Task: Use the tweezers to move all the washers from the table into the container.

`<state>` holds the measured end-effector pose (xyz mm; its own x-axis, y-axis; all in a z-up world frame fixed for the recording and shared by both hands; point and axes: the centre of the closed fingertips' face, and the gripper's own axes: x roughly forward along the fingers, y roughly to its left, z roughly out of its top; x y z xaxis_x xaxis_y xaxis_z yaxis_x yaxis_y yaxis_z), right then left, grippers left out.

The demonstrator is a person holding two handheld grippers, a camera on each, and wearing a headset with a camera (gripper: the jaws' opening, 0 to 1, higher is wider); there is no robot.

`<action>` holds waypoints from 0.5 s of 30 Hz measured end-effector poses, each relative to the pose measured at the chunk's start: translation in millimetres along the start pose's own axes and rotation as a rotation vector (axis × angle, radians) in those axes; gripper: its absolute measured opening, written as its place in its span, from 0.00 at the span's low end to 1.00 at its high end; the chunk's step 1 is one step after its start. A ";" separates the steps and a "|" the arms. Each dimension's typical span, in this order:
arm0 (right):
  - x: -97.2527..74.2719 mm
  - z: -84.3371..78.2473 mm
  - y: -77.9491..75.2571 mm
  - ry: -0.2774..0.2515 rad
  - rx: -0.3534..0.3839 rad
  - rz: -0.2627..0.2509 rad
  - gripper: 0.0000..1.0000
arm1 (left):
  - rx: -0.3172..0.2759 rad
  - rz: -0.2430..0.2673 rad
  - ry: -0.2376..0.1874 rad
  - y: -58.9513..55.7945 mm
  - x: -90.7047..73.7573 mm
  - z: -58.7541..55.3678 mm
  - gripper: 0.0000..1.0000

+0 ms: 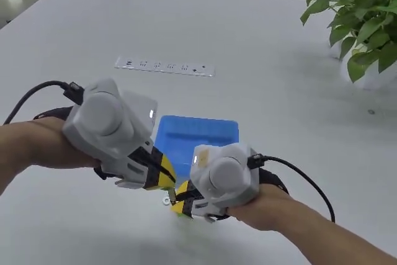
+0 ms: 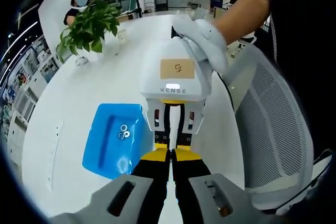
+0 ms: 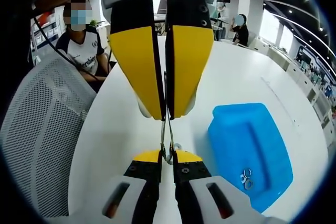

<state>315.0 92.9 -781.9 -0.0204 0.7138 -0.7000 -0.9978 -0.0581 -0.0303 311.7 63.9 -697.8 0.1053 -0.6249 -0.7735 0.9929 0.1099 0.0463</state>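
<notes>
While both tongs meet tip to tip just at the near edge of the container (image 1: pixel 205 130), the tweezers (image 3: pixel 166 135) run between them. Left tongs (image 3: pixel 164 115) are narrow, clamped on one end of the tweezers. Right tongs (image 3: pixel 168 157) are narrow too, tips pinched on the other end.

A loose washer (image 3: pixel 177 146) lies on the desk (image 1: pixel 260 60), outside the container and near its side wall, just beside the tweezers' end at the right tongs. Cannot tell if it touches them. A few washers (image 2: pixel 124 131) lie inside the container on its floor, close together; two or three, hard to count.

The container is blue, shallow and open-topped, and sits flat on the desk. A power strip (image 1: pixel 164 66) lies on the desk beyond the container's far side, well apart from it. A plant (image 1: pixel 366 17) stands far to the right of the container. A mesh chair (image 3: pixel 42 129) stands off the desk, on the side of the tongs away from the container.
</notes>
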 end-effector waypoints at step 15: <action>-18.8 16.6 -15.1 -0.015 -0.030 -0.049 0.09 | 0.045 0.031 -0.008 12.8 -16.0 17.3 0.05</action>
<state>329.5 92.0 -756.5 0.0268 0.7266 -0.6865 -0.9953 -0.0442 -0.0856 323.7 61.9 -673.8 0.1364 -0.6278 -0.7663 0.9906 0.0943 0.0991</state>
